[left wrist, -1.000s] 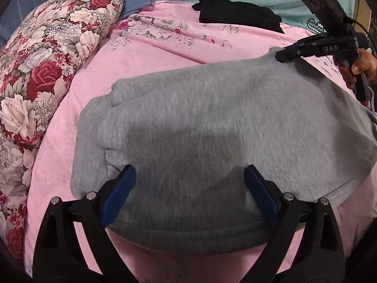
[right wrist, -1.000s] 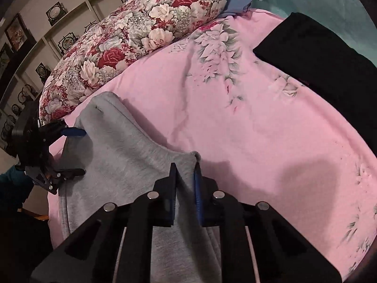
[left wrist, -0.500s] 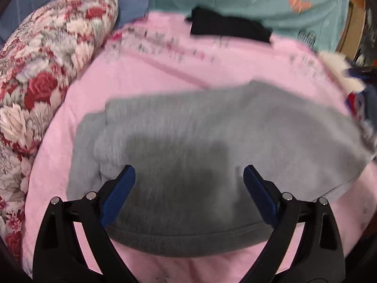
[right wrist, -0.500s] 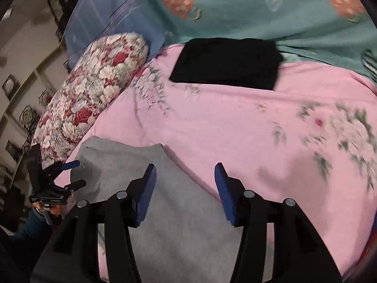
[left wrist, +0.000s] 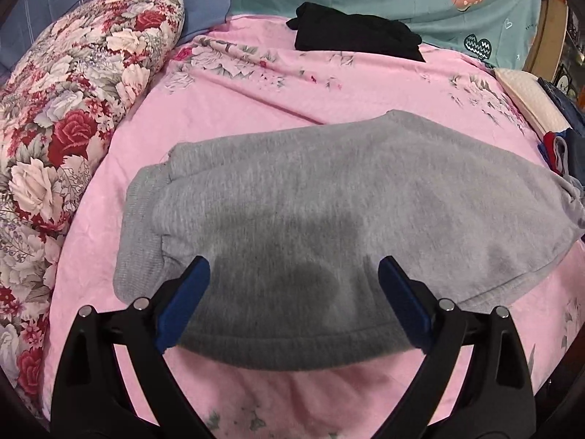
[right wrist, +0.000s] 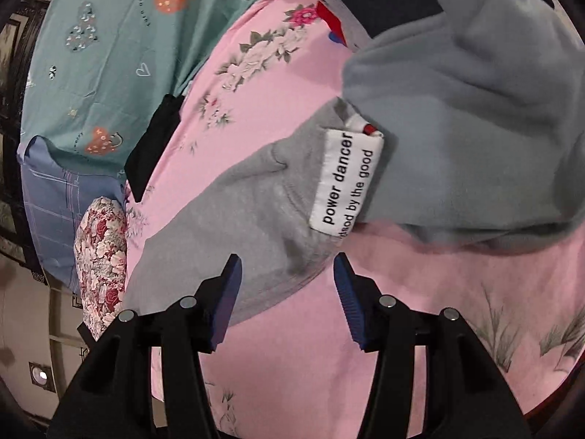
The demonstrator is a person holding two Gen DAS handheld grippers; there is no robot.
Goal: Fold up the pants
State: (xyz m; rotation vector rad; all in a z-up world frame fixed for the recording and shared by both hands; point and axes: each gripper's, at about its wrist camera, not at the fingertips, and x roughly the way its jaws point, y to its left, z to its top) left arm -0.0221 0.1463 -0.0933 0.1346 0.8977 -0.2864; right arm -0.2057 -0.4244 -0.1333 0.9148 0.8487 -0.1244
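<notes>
While the folded gray pants [left wrist: 340, 219] lie on the pink bed [left wrist: 256, 98] near its front edge, I see both the left gripper [left wrist: 292, 303] and right gripper [right wrist: 287, 292] with jaws spread, holding nothing.

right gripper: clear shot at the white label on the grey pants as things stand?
Probably yes. The right gripper has its jaws open and empty, and the white label lies exposed just ahead on the grey pants; nothing sits between them, though another grey garment borders its far side.
</notes>
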